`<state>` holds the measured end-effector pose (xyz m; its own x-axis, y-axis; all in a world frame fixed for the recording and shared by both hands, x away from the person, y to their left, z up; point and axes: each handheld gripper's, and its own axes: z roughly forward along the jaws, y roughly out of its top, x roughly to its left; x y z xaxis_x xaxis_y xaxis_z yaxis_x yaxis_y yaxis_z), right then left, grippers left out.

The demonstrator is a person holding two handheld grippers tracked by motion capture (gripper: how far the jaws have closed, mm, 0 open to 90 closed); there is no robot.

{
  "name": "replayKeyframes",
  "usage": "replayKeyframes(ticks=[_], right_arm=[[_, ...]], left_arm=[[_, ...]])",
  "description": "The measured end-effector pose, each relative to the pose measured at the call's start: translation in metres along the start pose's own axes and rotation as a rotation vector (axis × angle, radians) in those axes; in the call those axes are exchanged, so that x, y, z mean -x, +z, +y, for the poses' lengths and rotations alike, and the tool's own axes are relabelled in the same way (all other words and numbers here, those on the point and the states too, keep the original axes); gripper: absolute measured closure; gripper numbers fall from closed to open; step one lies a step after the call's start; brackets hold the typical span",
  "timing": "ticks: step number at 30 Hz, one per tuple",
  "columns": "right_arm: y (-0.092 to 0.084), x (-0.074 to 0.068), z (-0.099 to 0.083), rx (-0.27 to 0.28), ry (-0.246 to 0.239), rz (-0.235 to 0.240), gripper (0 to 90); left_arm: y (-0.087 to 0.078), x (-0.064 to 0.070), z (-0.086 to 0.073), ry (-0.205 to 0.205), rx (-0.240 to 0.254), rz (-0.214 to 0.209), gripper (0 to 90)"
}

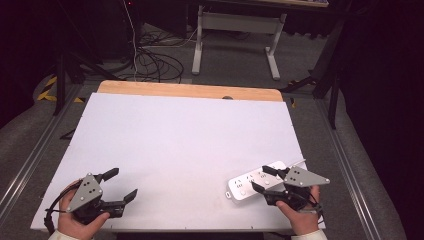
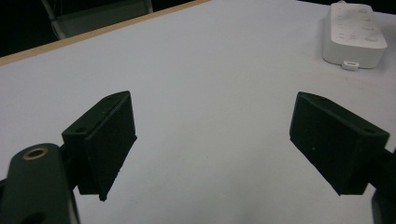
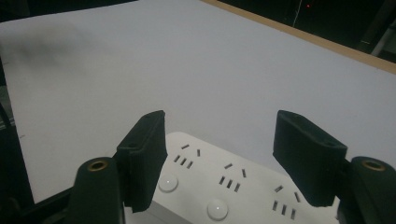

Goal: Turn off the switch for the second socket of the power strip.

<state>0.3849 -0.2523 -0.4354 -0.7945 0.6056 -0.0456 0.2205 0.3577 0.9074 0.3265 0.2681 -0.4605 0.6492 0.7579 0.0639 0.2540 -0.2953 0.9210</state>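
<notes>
Dark workshop floor with tangled cables [image 1: 150, 62] and a grey metal table frame [image 1: 235, 37] is lying beyond the work surface. White sheet [image 1: 185, 145] is covering the table, with a strip of wooden edge [image 1: 190, 90] showing along the far side.

Item 1: white power strip [image 1: 257, 180], lying flat near the sheet's near right corner, socket face up, round buttons showing in my right gripper view [image 3: 219, 186]. In my left gripper view it is sitting far off at the upper right [image 2: 355, 35].

Item 2: my right gripper [image 1: 266, 179], which I am holding in my right hand [image 1: 300, 215] directly over the power strip, jaws spread wide on either side of its socket face; whether they are touching it I cannot tell.

Item 3: my left gripper [image 1: 120, 184], which I am holding in my left hand [image 1: 80, 220] at the near left corner, jaws wide apart over bare sheet, nothing between them, well apart from the power strip.
</notes>
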Motion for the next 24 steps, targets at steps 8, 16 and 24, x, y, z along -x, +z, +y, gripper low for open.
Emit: replayKeyframes(ticks=[8,16,24], right_arm=[[0.0,0.004,0.009,-0.002,-0.001,-0.008,36.8],[0.0,0.008,0.013,-0.022,-0.006,-0.009,40.8],[-0.003,0.012,0.017,-0.06,-0.008,0.007,69.8]], left_arm=[[0.0,-0.001,0.0,0.008,0.0,0.007,15.3],[-0.001,-0.001,0.0,0.007,-0.006,0.011,15.6],[-0.001,0.0,0.0,0.004,-0.009,0.011,16.1]])
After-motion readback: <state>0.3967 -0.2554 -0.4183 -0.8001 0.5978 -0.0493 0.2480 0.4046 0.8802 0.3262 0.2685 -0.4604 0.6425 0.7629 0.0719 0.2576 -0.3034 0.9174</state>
